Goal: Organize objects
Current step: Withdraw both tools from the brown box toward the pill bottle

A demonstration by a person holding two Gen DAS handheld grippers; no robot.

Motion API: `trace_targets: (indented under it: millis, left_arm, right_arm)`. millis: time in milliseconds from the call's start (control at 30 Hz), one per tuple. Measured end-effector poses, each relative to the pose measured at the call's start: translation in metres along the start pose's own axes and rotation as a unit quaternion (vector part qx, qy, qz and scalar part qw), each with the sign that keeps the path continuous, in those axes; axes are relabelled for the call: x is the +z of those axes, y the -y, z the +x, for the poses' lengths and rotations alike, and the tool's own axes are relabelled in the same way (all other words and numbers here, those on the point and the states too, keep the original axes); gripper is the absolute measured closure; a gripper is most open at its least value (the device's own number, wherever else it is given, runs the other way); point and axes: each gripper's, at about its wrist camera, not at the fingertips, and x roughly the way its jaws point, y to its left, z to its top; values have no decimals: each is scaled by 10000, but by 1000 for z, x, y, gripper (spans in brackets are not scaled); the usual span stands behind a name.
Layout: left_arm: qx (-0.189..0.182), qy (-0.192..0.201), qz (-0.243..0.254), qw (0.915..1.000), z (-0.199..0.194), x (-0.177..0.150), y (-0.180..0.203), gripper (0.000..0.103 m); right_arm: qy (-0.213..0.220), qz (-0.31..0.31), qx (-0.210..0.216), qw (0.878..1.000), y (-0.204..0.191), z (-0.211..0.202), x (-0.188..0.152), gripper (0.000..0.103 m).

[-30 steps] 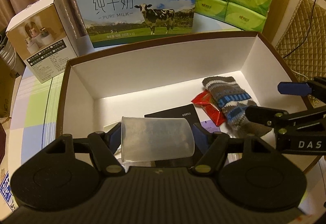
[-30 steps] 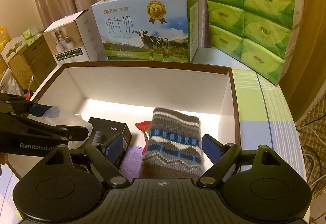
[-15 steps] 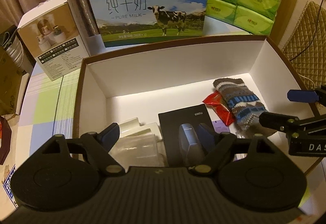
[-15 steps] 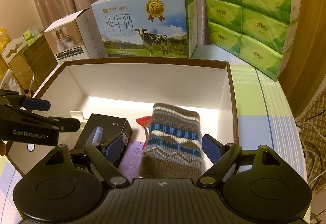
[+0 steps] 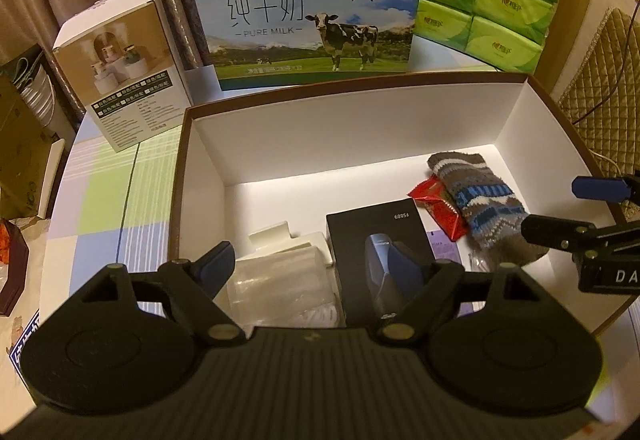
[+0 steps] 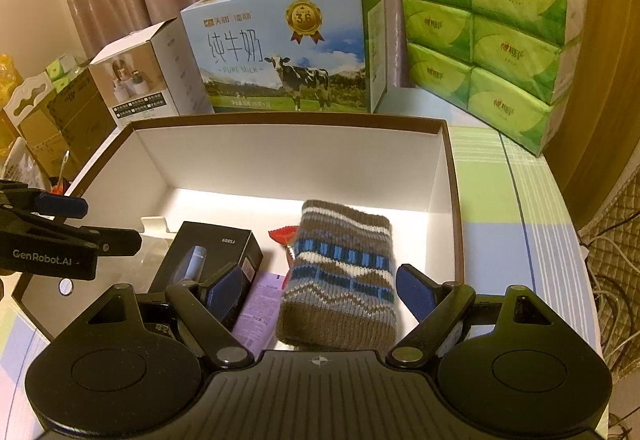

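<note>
Left tongs [image 5: 310, 266] above plastic cup [image 5: 280, 284]

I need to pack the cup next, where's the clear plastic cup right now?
In the left wrist view the clear plastic cup lies on its side in the near left of the open box, just left of the black carton and against a white plastic piece.

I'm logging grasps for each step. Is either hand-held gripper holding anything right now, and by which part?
Nothing is held. The left hand-held gripper stands open above the clear cup lying in the box; the right hand-held gripper stands open over the knitted sock.
</note>
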Motion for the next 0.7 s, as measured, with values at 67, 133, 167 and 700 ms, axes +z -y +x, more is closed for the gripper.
trace_targets:
  millis: [67, 133, 167, 700]
  left_arm:
    - [-7, 10, -18, 10000, -3, -1, -2, 22]
    - [-8, 18, -40, 10000, -6, -2, -4, 22]
    - [-17, 23, -46, 10000, -8, -3, -4, 22]
    - [-33, 221, -355, 9991, -54, -27, -22, 22]
  right_arm:
    - [7, 7, -2, 10000, 0, -2, 0, 21]
    - [19, 15, 8, 10000, 0, -4, -1, 21]
    - [25, 15, 9, 10000, -1, -5, -1, 21]
    - [185, 162, 118, 9996, -4, -37, -13, 21]
